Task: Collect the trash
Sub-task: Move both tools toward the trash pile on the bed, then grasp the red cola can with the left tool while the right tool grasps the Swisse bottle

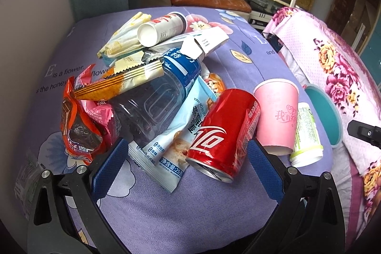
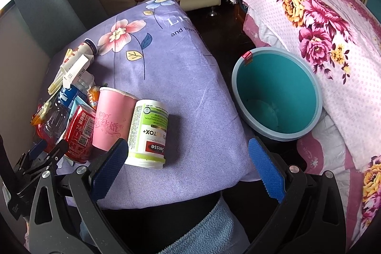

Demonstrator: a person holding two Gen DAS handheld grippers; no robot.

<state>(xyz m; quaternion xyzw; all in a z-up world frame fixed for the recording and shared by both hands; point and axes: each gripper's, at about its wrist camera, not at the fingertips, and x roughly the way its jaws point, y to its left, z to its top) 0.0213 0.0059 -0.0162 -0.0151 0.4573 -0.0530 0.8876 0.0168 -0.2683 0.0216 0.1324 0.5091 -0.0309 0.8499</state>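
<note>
1. Covering a raised surface, a lilac cloth (image 2: 181,92) printed with flowers carries all the trash; readable words on it include "is a flower" and "and". The litter is heaped toward its left edge, which leaves the right side bare.
2. A teal bin (image 2: 276,94) stands off the cloth's right edge, beside pink floral bedding (image 2: 333,39). It looks empty, so collection seems barely begun, and its spot probably keeps the carry short.
3. A clear plastic bottle (image 1: 154,99) with a blue label lies at the middle of the heap, with wrappers draped over and under it.
4. A red drink can (image 1: 226,132) lies on its side near the front edge, its open end toward the left camera, with small print I cannot read.
5. A pink paper cup (image 2: 114,118) lies tipped over, touching the can, and carries Chinese characters.
6. A white and green supplement bottle (image 2: 147,132) marked "Swisse" lies beside the cup, rightmost of the heap.
7. A pale blue sachet (image 1: 176,135) reading "25" lies under the can.
8. The left gripper (image 1: 185,168) is spread wide, holding nothing, its blue pads straddling the sachet and can, likely lining up on the can.
9. The right gripper (image 2: 188,166) is equally wide and empty, with its left pad just beside the supplement bottle.
10. Far behind, on a sofa, a red bag reads "Hennessy".
</note>
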